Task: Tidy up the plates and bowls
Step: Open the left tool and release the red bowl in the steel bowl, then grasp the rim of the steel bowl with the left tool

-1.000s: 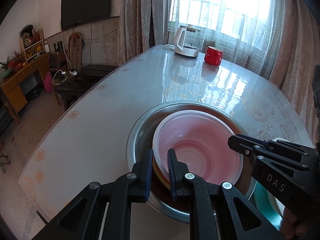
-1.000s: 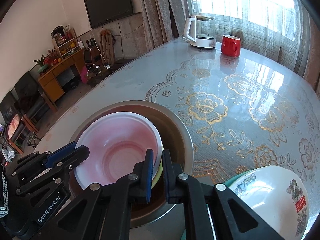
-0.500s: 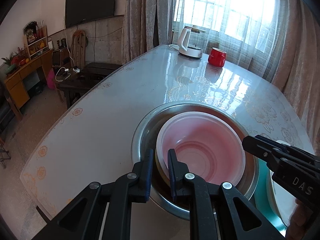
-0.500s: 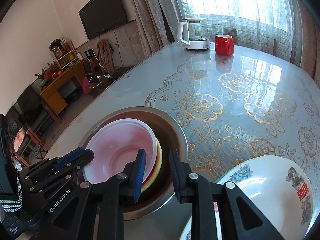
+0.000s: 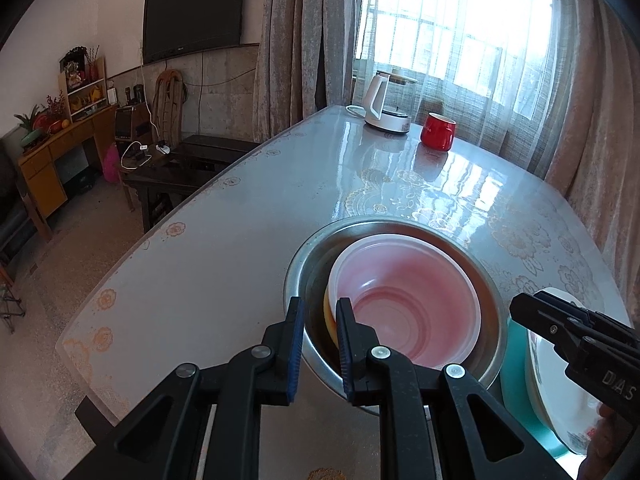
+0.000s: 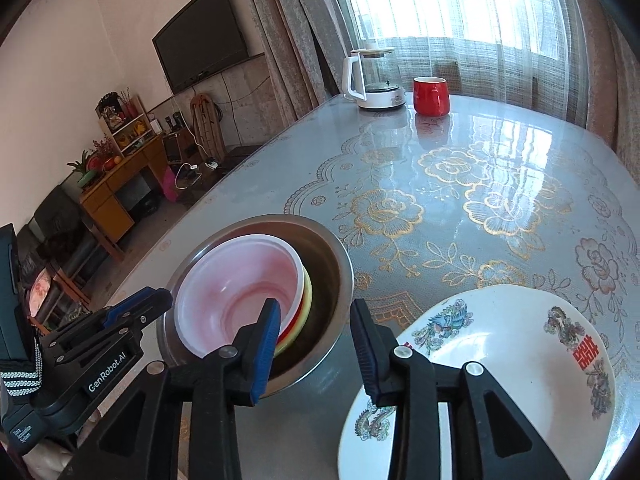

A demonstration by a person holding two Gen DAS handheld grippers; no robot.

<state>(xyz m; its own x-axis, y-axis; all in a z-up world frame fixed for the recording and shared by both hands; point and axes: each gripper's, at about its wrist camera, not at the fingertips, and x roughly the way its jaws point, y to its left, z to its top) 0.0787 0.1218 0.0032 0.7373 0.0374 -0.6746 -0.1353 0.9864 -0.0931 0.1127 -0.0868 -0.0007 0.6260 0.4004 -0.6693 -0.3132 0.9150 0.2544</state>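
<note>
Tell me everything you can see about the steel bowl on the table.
The steel bowl is round, wide and deep, shiny metal with a thin rolled rim and a dark, reflective inner wall. It stands upright on the glossy table, near its front edge. Nested inside, off-centre, is a stack: a translucent pink bowl on top, red and yellow rims showing beneath. The left gripper straddles its near rim, seemingly pinching it. A patterned plate lies beside it.

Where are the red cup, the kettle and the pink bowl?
red cup (image 6: 430, 96), right wrist view, its front side
kettle (image 6: 374, 80), right wrist view, its glass body
pink bowl (image 5: 404, 308), left wrist view, its inside
</note>
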